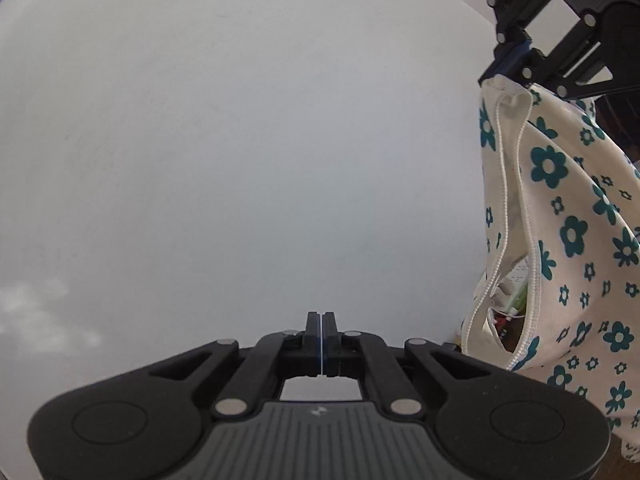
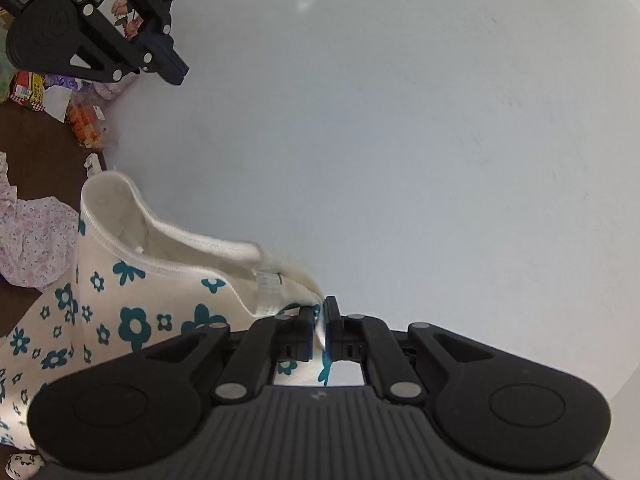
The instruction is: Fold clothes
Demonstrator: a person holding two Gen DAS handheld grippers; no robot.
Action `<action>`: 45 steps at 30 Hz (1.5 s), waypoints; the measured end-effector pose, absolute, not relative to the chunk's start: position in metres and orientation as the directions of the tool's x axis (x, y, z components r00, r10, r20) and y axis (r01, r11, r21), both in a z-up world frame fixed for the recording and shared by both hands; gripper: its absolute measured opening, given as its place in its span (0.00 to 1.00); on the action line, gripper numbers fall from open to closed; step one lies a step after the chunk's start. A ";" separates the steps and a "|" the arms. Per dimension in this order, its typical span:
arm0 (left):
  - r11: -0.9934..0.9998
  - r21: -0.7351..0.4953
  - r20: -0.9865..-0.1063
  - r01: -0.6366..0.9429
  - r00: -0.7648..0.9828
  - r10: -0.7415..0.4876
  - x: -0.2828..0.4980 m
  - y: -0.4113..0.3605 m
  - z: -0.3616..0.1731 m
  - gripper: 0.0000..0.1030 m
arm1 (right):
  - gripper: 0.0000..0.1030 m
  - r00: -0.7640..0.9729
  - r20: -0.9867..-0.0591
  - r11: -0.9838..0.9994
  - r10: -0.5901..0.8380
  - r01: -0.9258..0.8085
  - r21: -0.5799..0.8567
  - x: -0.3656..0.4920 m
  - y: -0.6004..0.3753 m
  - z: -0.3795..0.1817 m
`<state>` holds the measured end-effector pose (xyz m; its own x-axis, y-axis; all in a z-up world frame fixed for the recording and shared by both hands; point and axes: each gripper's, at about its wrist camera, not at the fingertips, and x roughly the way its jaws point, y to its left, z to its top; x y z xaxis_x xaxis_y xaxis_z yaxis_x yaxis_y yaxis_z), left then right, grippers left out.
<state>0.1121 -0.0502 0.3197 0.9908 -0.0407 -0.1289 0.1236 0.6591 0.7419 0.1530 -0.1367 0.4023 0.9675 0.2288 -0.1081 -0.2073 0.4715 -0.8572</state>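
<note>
Right hand-held gripper (image 2: 320,316) clamped on hem of floral garment (image 2: 120,304), which hangs to its left. Left hand-held gripper (image 1: 321,322) pressed together, empty, over white surface (image 1: 240,160).

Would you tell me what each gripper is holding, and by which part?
The right gripper pinches the flowered garment at its white hemmed edge. The left gripper is shut on nothing.

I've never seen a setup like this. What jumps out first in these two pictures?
The cream garment with teal flowers stands out, hanging against a plain white wall. The right gripper pinches its edge, holding it up. The left gripper is shut on nothing, facing the bare wall, with the garment off to its right.
</note>
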 end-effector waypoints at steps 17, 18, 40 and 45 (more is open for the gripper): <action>0.645 0.536 -0.164 0.544 0.817 -0.553 0.089 -0.063 0.159 0.67 | 0.04 0.960 -0.159 0.381 0.231 -0.240 -0.893 0.137 -0.143 0.355; 0.632 0.558 -0.142 0.538 0.812 -0.566 0.083 -0.071 0.160 0.70 | 0.04 0.959 -0.162 0.380 0.234 -0.243 -0.893 0.139 -0.141 0.353; 0.745 0.646 0.052 0.164 0.965 -0.257 0.140 -0.081 0.313 0.01 | 0.04 0.982 -0.053 0.401 0.181 -0.123 -0.908 0.146 -0.154 0.388; 0.708 0.699 0.087 0.096 0.972 -0.218 0.119 -0.086 0.382 0.02 | 0.04 0.982 0.027 0.464 0.186 -0.064 -0.884 0.138 -0.157 0.429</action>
<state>0.1194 -0.0856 0.3824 0.9720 -0.2182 0.0869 0.0965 0.7084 0.6992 0.1378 -0.1570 0.4293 0.9822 0.1861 0.0270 -0.0635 0.4636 -0.8838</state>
